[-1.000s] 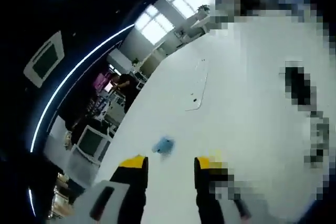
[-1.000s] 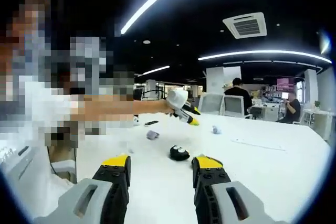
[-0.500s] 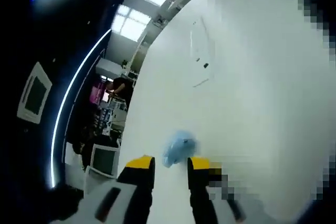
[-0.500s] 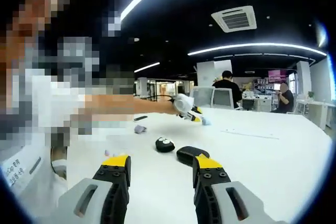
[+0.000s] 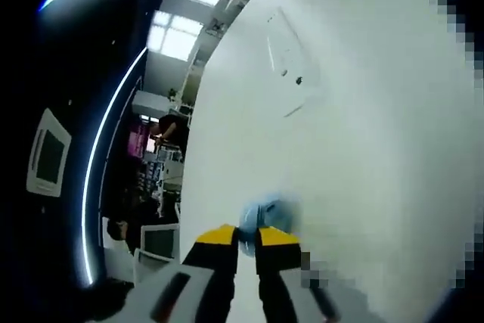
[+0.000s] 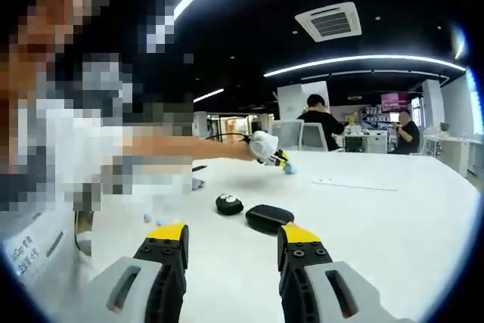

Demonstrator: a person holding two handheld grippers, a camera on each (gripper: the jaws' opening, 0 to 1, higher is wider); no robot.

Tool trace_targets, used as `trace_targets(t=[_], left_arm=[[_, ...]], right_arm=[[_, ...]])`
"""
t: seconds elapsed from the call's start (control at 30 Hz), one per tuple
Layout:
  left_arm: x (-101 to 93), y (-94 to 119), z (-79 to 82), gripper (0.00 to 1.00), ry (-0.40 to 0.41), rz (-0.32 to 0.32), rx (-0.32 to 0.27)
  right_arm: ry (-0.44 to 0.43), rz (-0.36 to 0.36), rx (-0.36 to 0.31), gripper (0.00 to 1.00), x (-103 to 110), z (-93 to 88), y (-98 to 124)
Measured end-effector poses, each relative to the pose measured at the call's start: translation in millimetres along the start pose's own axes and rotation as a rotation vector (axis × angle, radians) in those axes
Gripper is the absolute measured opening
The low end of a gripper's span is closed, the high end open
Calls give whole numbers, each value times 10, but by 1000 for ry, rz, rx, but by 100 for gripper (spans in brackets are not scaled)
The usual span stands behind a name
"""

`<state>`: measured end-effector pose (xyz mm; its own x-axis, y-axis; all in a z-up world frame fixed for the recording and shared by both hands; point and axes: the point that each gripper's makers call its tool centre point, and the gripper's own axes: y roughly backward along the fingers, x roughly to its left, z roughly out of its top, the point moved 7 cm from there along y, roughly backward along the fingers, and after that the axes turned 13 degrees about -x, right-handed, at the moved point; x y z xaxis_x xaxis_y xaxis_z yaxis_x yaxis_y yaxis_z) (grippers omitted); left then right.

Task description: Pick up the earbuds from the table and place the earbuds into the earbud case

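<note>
In the left gripper view a small pale blue earbud (image 5: 265,215) lies on the white table (image 5: 378,149), pinched between the yellow tips of my left gripper (image 5: 248,235), whose jaws stand close together. From the right gripper view, that left gripper (image 6: 281,164) is stretched out at mid-table, the blue earbud (image 6: 289,169) at its tip. A black oval case (image 6: 268,217) and a smaller black piece with white spots (image 6: 229,203) sit just beyond my right gripper (image 6: 234,234), which is open and holds nothing.
A thin flat sheet (image 6: 355,184) lies on the table to the right; the same sheet (image 5: 291,66) appears far ahead in the left gripper view. A small lilac object (image 6: 198,184) rests near the person's outstretched arm (image 6: 181,153). People sit at desks (image 6: 325,119) behind.
My left gripper's jaws have narrowed and closed around the blue earbud. The right gripper's view has drawn nearer to the black case, which now sits just ahead of the jaws.
</note>
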<state>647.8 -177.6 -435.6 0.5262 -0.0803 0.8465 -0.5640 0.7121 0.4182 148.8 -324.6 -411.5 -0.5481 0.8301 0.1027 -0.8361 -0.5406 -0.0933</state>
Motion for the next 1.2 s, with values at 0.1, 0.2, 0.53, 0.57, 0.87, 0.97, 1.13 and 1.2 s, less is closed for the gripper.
trace_targets(t=[0.1,0.2,0.53,0.57,0.87,0.97,1.13,1.2], left_arm=[[37,57,-43,5,21,-1,28],[8,122,-40,4,17,-14,47],[-14,773,534,4,74,-34,17],[-26,881,622,4,83,-39,9],[-279,1948,1603,4,178,-144,-77],[-397,2252,1855,4,114,-189,-64],[-607,2761,2330,4,68,-225,-62],[-715,2919,2510,4,82,-242,-74]], right_arm=[[2,-2,2,46,4,-4,-2],[5,3,-2,46,23,11,-9],[20,38,-9,46,149,42,-74],[20,44,-8,46,167,43,-79],[3,134,-17,46,421,90,-152],[8,157,-20,46,524,123,-148],[7,190,-42,46,673,222,-142],[-1,201,-51,46,742,257,-152]])
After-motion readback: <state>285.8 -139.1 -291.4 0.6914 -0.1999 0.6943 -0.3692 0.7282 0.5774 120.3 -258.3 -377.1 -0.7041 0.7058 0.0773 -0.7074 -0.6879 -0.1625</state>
